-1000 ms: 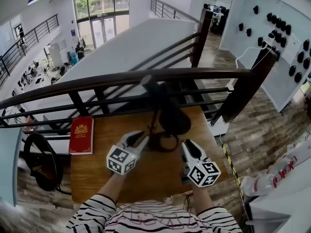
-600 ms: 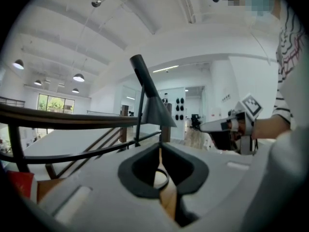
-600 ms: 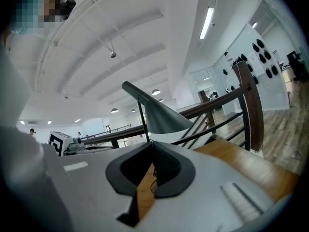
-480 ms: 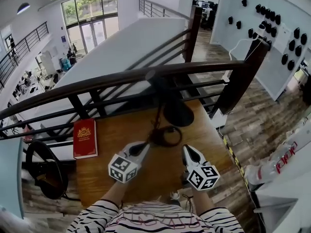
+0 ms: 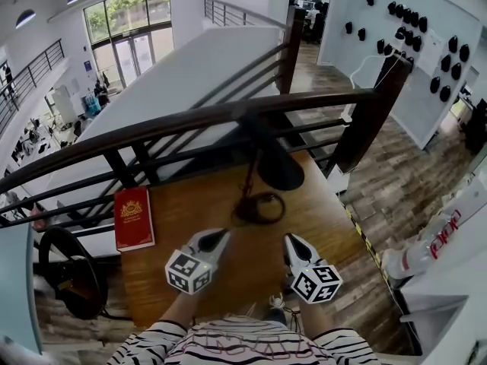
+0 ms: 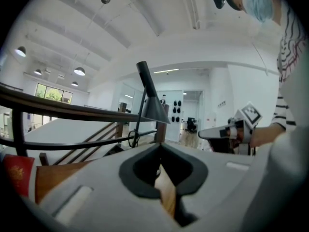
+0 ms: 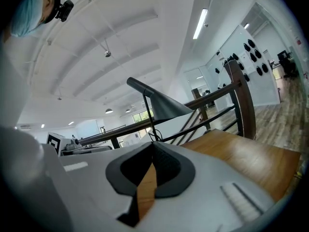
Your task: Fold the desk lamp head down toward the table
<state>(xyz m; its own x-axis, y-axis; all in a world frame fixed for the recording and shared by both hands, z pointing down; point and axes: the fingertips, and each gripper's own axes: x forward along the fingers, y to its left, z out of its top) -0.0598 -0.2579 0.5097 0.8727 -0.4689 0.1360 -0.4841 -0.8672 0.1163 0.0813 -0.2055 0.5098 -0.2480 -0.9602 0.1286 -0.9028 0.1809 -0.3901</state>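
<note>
Jaws on both my grippers are pressed together tip to tip with nothing between them, and the left pair has just been closing.

A dark railing (image 5: 190, 120) runs across the far edge of the wooden table (image 5: 190, 200). The desk lamp (image 5: 275, 169) stands at the far middle of the table, close against that railing. Its ring-shaped base lies flat on the wood, its thin stem rises from the ring, and its cone head is up at rail height, not folded down. A red book (image 5: 133, 217) lies flat near the table's left edge, well apart from the lamp.

I hold the left gripper (image 5: 221, 235) and the right gripper (image 5: 289, 239) side by side over the near half of the table, forearms in striped sleeves reaching out from my body. Both point almost level toward the lamp, one to each side of the base. Both tips are near the base, and neither touches it.
</note>
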